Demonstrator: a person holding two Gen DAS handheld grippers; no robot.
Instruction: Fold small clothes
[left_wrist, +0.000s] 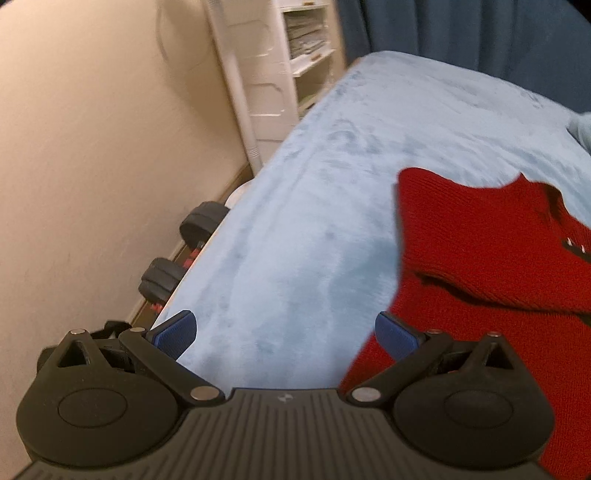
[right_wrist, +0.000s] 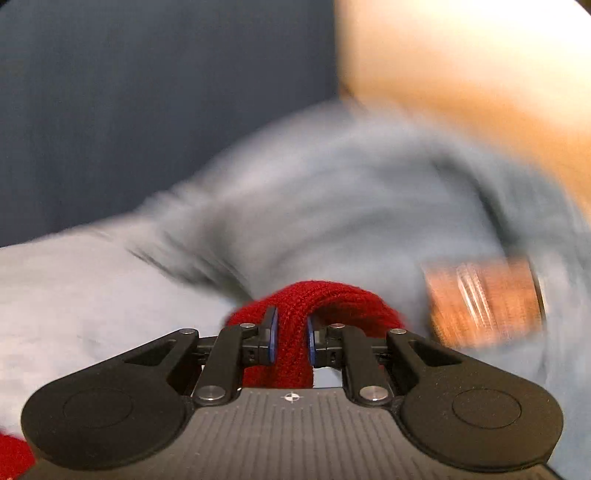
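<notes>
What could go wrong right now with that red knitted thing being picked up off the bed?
1. The right gripper pinches only a narrow bunched fold of the red knit garment; it could slip out mid-lift.
2. The left gripper is open and holds nothing, so the garment hangs from one point and may twist or bunch.
3. The right wrist view is heavily blurred; a fast swing could drag the knit across the fuzzy blue blanket.
</notes>
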